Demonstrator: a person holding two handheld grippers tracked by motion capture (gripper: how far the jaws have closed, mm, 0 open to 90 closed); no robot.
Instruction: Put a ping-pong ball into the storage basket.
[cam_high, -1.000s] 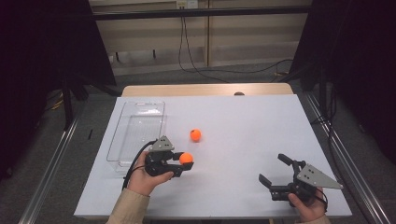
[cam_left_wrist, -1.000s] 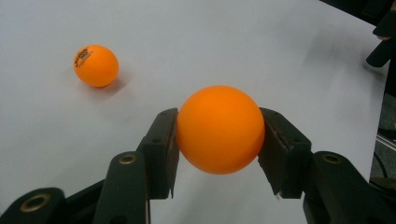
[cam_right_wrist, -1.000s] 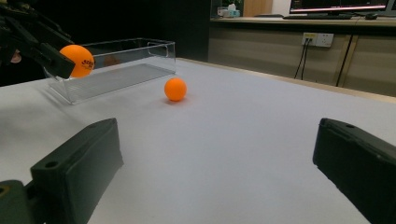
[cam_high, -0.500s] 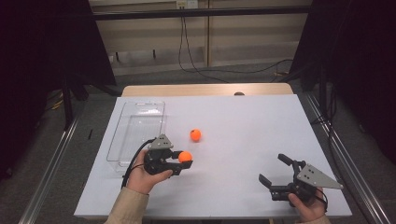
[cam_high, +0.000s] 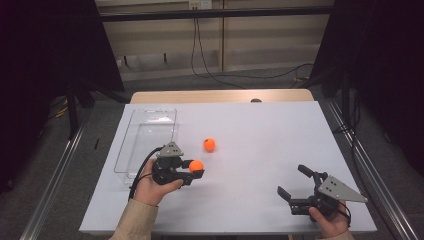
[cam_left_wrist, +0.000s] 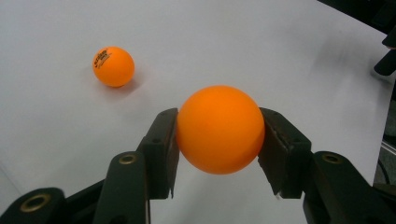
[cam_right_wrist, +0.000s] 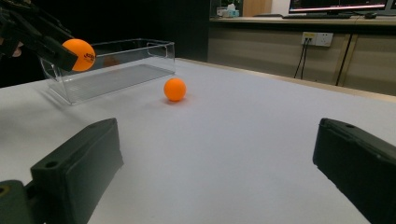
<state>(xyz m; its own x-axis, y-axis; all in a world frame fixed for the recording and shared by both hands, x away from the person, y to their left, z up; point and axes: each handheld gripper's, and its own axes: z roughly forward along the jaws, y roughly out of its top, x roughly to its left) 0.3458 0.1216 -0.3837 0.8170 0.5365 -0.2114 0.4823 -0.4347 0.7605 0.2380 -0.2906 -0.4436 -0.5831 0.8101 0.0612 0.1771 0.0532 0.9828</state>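
Fingers (cam_left_wrist: 164, 154) clamp orange ball (cam_left_wrist: 219, 129); clear bin (cam_high: 150, 135) empty.

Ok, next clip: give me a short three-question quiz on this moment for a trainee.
1. True or false: the left gripper is shut on an orange ball.
2. Where is the second orange ball? A) inside the clear bin B) on the white table C) between the right gripper's jaws
3. Fill in: the right gripper has its jaws ____, with nothing between them.

Key
1. True: both pads press the ball's sides.
2. B: it lies on the white table, to the right of the clear bin in the high view.
3. open
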